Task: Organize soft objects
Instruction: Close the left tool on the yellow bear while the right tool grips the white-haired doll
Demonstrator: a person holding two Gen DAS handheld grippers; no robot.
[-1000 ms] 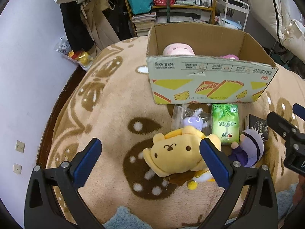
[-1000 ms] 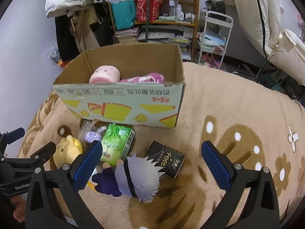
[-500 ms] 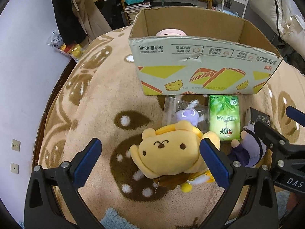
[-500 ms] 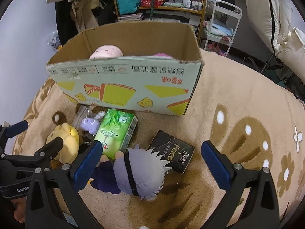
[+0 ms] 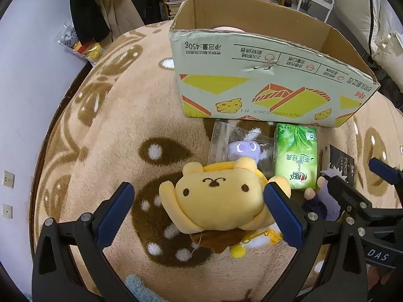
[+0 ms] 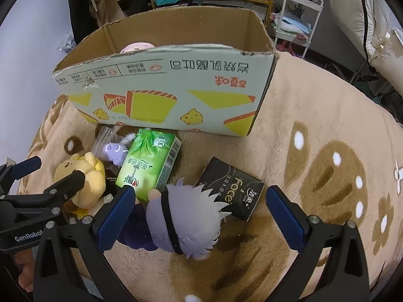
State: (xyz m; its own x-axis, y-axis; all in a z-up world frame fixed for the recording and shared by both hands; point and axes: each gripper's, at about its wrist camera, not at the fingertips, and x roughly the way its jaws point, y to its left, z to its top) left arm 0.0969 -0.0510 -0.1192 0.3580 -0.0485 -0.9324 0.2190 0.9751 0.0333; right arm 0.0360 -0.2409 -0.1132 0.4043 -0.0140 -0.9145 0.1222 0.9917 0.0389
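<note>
Left wrist view: we are holding our left gripper wide open around the yellow bear plush, blue pads on either side of its head, and we cannot tell whether the pads are touching it. The plush is lying on the tan patterned blanket, just in front of the cardboard box. A small purple toy in a clear bag and a green tissue pack are lying between the plush and the box. In the right wrist view, we are keeping our right gripper spread wide over the white-haired doll, gripping nothing. A black face-tissue box is lying just beside the doll. A pink plush is sitting inside the cardboard box.
</note>
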